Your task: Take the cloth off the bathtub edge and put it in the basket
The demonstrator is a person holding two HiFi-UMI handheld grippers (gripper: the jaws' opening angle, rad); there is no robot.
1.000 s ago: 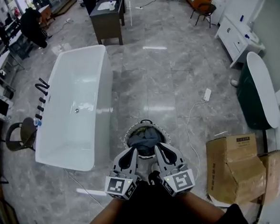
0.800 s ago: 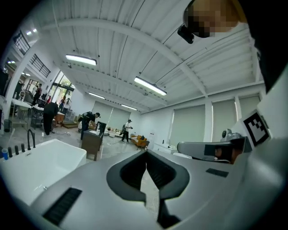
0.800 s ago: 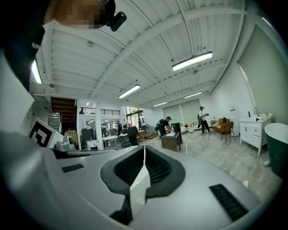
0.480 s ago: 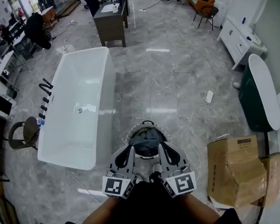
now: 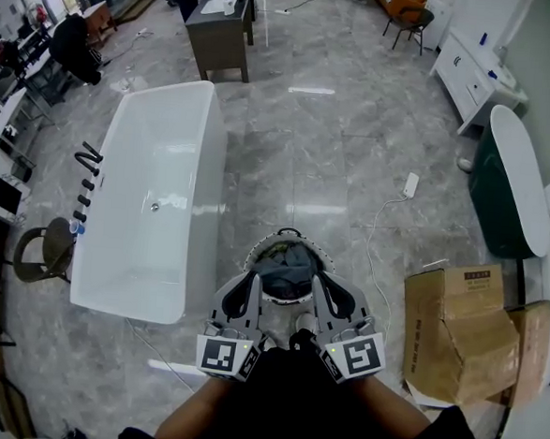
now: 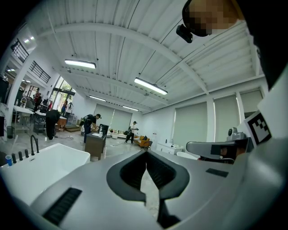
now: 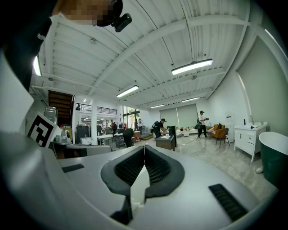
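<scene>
The white bathtub (image 5: 149,205) stood at my left. My left tool (image 5: 251,280) was clenched on nothing. Just beyond it, the grey cloth (image 5: 286,260) lay inside the basket (image 5: 251,259). My right tool (image 5: 319,283) was clenched empty too. The cardboard box (image 5: 459,335) bore print too small to read.

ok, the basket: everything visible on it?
The basket is round, with a pale mesh-looking wall and a dark handle loop at its far rim. It stands upright on the grey tiled floor, right of the white bathtub, apart from it. A grey-blue cloth lies bunched inside. Its near rim is hidden.
</scene>
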